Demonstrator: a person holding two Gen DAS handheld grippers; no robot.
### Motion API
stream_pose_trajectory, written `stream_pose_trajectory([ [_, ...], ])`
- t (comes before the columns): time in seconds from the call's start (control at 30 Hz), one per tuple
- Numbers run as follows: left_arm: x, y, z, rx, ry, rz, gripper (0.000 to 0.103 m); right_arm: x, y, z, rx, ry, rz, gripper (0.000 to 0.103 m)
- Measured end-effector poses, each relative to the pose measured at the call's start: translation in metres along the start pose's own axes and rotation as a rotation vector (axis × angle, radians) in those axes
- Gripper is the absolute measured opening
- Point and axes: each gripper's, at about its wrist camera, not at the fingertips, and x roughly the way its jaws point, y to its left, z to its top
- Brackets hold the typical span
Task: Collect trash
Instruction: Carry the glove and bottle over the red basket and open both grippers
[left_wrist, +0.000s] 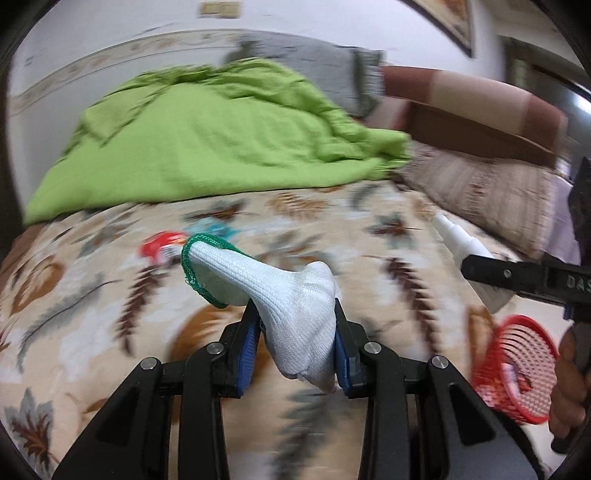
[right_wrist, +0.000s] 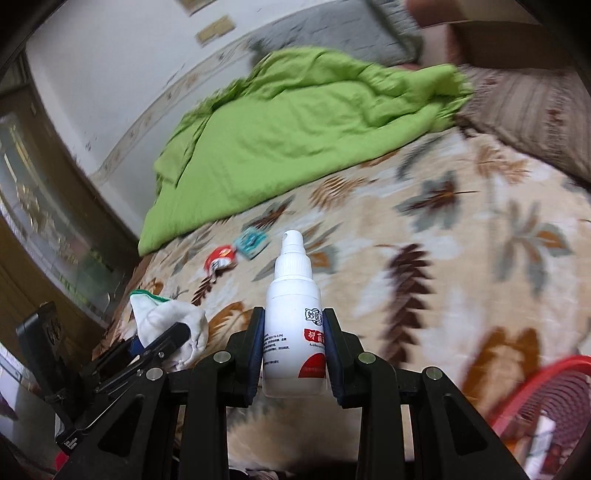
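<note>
The left gripper (left_wrist: 297, 332) is closed on a white sock (left_wrist: 295, 295) with a green cuff and holds it above the leaf-patterned bedspread (left_wrist: 110, 295). The right gripper (right_wrist: 293, 350) clamps a white spray bottle (right_wrist: 293, 314) upright between its pads, also above the bedspread. A red basket (left_wrist: 517, 373) is at the bedspread's near right edge. A red wrapper (right_wrist: 219, 260) and a teal wrapper (right_wrist: 251, 242) lie on the bedspread, close to the green blanket (right_wrist: 295, 140).
</note>
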Motion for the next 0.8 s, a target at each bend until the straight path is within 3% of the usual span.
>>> stream_pose_trajectory([
  [0.2,-0.010,-0.078,0.009,0.101,0.027,-0.199,0.034,-0.076,-0.056,-0.010,0.073,-0.046,-0.104,0.032],
  [0.43,-0.008,-0.181,0.003,0.250,0.123,-0.424,0.035,-0.149,-0.125,-0.042,0.187,-0.065,-0.250,0.032],
  [0.63,0.011,-0.237,-0.015,0.314,0.228,-0.517,0.036,-0.169,-0.167,-0.070,0.284,-0.042,-0.304,0.033],
  [0.73,0.021,-0.254,-0.020,0.331,0.277,-0.529,0.058,-0.168,-0.178,-0.077,0.319,-0.038,-0.315,0.037],
  [0.8,0.020,-0.253,-0.018,0.315,0.267,-0.528,0.059,-0.170,-0.183,-0.079,0.336,-0.044,-0.307,0.043],
])
